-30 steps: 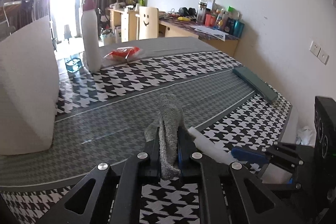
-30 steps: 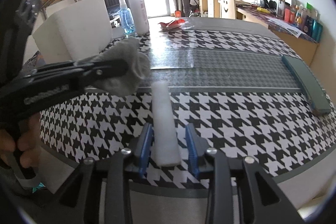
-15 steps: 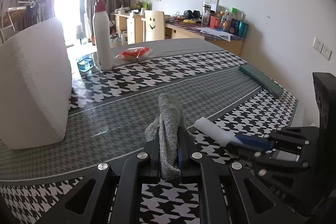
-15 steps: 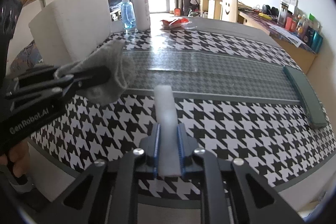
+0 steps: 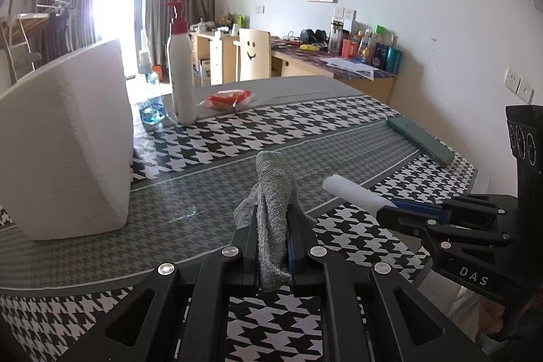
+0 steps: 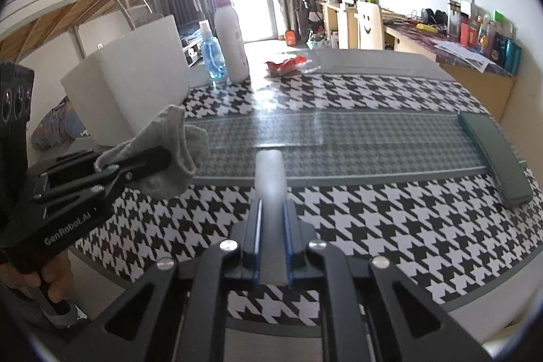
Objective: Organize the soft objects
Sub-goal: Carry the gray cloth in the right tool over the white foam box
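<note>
A grey sock point(image 5: 275, 189) stands up between the pads of my left gripper point(image 5: 271, 219), which is shut on it above the houndstooth table. In the right wrist view the same sock point(image 6: 173, 131) hangs from the left gripper point(image 6: 163, 155) at the left. A white foam strip point(image 6: 270, 178) points forward out of my right gripper point(image 6: 271, 206). The blue pads press on both of its sides. From the left wrist view that strip point(image 5: 349, 190) and the right gripper point(image 5: 390, 209) are at the right, close beside the sock.
A big white foam block point(image 5: 68, 141) stands at the left. Behind it are a white pump bottle point(image 5: 181, 73), a blue spray bottle point(image 5: 149, 94) and a red packet point(image 5: 227, 99). A dark green flat case point(image 5: 420, 139) lies near the table's right edge.
The right jaws closed from open around the lying foam strip to pressed on it. The left gripper drifted sideways with the sock, still shut.
</note>
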Demonstrator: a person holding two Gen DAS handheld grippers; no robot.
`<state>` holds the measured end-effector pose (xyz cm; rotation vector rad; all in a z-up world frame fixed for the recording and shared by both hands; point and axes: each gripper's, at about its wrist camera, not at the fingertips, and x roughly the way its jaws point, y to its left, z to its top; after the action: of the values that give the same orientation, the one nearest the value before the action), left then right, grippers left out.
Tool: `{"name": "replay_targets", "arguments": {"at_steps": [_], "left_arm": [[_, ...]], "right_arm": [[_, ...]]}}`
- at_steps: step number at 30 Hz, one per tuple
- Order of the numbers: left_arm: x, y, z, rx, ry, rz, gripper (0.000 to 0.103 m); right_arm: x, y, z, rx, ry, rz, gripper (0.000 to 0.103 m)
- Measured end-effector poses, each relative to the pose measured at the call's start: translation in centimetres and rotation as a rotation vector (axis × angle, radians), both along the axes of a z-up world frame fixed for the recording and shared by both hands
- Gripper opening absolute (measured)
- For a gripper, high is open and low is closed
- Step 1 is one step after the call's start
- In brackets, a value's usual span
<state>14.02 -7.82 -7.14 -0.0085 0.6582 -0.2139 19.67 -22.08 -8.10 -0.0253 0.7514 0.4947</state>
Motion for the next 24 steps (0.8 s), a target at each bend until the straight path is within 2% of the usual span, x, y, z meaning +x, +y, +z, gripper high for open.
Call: {"name": "replay_targets", "arguments": {"at_steps": [24], "left_arm": [[-1.1, 2.6, 2.1, 0.009, -0.067, 0.043, 0.011]], "right_arm": [[-0.6, 1.8, 3.0, 0.048, -0.079, 0.023, 0.014]]}}
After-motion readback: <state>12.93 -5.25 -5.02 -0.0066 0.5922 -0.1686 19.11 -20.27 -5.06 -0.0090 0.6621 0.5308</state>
